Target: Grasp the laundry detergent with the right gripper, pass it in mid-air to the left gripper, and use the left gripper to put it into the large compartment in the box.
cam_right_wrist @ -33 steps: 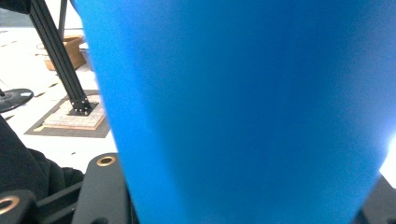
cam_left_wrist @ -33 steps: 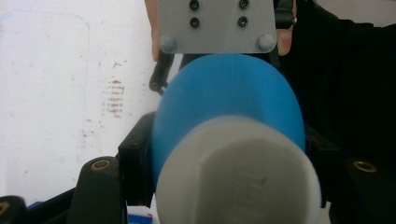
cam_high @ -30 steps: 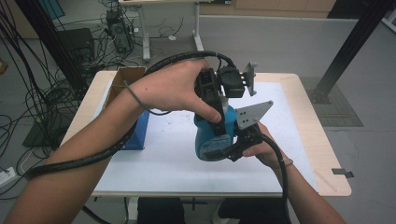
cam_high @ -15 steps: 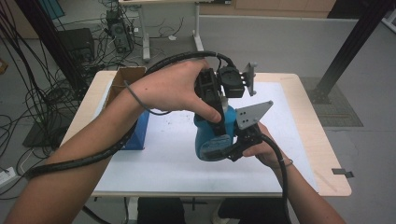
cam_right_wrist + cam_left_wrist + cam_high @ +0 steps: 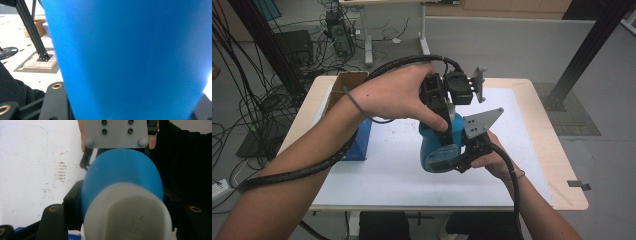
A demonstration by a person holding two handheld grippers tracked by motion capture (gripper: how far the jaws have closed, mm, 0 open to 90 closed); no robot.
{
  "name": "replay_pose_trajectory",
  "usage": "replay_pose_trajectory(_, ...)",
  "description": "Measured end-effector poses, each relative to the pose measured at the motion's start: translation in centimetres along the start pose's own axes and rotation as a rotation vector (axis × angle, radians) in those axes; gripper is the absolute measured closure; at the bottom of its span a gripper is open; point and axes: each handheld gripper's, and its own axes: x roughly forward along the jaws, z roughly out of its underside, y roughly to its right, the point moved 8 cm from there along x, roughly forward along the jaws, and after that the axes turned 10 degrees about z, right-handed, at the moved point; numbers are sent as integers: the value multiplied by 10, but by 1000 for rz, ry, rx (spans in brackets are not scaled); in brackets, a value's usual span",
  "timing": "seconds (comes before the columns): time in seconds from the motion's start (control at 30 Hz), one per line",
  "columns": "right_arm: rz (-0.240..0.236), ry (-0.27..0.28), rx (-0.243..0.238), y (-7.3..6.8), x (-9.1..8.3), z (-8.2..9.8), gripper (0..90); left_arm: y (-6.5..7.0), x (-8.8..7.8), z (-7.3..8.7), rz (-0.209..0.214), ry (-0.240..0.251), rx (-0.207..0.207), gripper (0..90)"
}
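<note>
Looking down from the high view: the left hand [image 5: 397,95] is reaching in from the left, its gripper [image 5: 443,102] clamping the top of a blue bottle [image 5: 437,147] held above the white mat [image 5: 387,170]; the right hand [image 5: 492,160] is cupping its gripper [image 5: 469,150] from below, jaws pinching the bottle's side. Left gripper view: jaws are squeezing the bottle [image 5: 122,180] just behind its white cap [image 5: 128,212]. Right gripper view: jaws are pressing the bottle's blue wall [image 5: 130,57].

I count one blue plastic bottle with a white cap [image 5: 125,177], one open brown cardboard box [image 5: 346,82], and one blue rectangular box [image 5: 362,142].
</note>
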Motion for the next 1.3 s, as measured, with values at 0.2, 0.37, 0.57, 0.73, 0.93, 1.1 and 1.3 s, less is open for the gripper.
replay_pose_trajectory(0.2, 2, -4, -2, 0, 1, 0, 402, 0, 0, 1, -2, -4, -1, 374)
replay_pose_trajectory(0.37, 1, -5, -2, 0, 1, 0, 402, 1, 0, 1, -5, 0, -4, 374)
replay_pose_trajectory(0.57, 2, 0, -9, 1, 1, 0, 402, 1, 0, 0, -12, 7, -6, 375)
replay_pose_trajectory(0.73, 4, 10, -13, 2, 1, 0, 400, 0, 0, -1, -15, 1, -5, 377)
replay_pose_trajectory(0.93, 10, 23, -7, 3, 1, 0, 396, -1, 0, -2, -15, -12, -6, 378)
replay_pose_trajectory(1.1, 19, 35, -6, 3, 1, -1, 391, -1, -2, -3, -21, -2, -8, 378)
replay_pose_trajectory(1.3, 42, 56, -4, 3, -1, -5, 287, -3, -1, -1, -36, -14, -14, 378)
